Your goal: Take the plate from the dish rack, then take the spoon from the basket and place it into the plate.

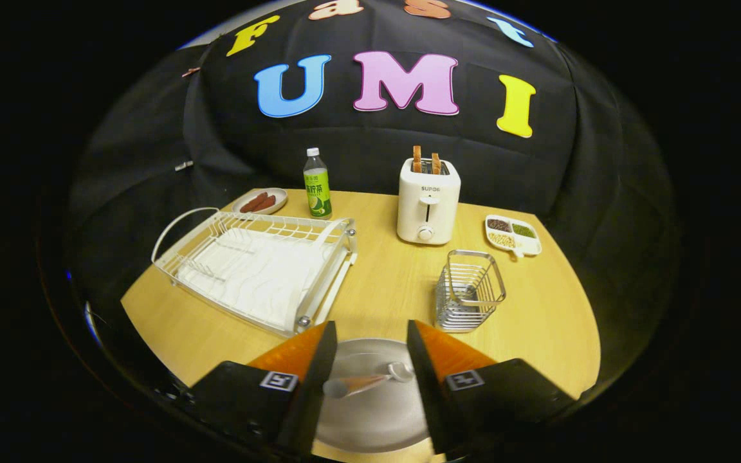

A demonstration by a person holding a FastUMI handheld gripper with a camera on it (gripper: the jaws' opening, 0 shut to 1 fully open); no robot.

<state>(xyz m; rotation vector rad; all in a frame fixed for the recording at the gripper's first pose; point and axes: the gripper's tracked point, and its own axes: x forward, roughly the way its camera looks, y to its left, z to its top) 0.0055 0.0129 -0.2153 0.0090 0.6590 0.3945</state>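
now tongs [370,334] parted, spoon [364,381] on plate [377,418]

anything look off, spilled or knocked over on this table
Nothing stands out. The spoon lies in the plate between the open gripper fingers; the dish rack, basket, toaster and bottle stand upright, nothing spilled.

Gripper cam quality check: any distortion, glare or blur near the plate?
Gripper view: strong fisheye bend on the wooden table edge; soft glare on the round metal plate; the spoon between the open gripper fingers is slightly soft; white wire dish rack sharp.
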